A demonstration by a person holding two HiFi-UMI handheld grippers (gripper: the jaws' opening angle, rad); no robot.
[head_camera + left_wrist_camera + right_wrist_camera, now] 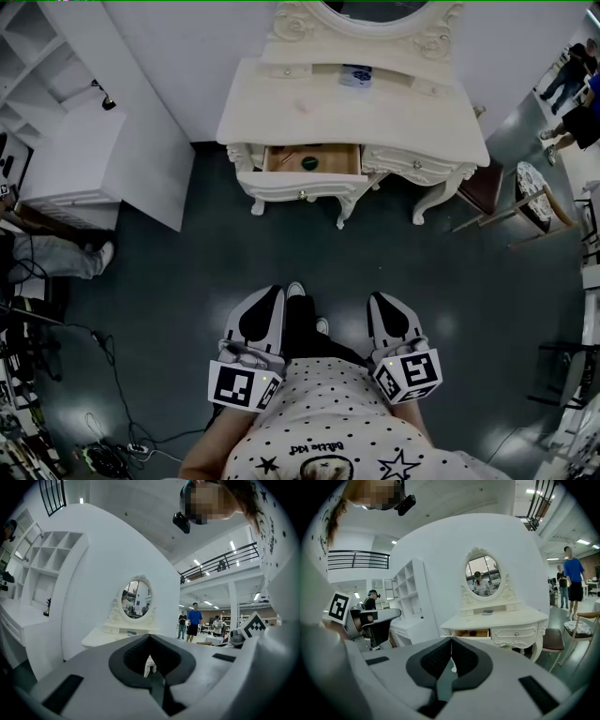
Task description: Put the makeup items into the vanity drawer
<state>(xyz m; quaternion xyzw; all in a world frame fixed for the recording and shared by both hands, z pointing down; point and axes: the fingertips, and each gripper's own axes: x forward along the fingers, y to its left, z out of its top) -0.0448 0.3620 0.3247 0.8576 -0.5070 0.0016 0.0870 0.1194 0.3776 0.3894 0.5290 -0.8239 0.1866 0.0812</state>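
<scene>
The cream vanity stands ahead against the white wall, its left drawer pulled open. A small dark green round item lies inside the drawer. A small blue and white item rests on the vanity's back shelf. My left gripper and right gripper are held close to my body, well short of the vanity, both shut and empty. In the right gripper view the shut gripper points at the vanity and its open drawer. In the left gripper view the gripper has its tips together.
A wooden chair stands right of the vanity. A white shelf unit is at the left, with a person's legs beside it. Cables trail over the dark floor at the left. People stand far off in the hall.
</scene>
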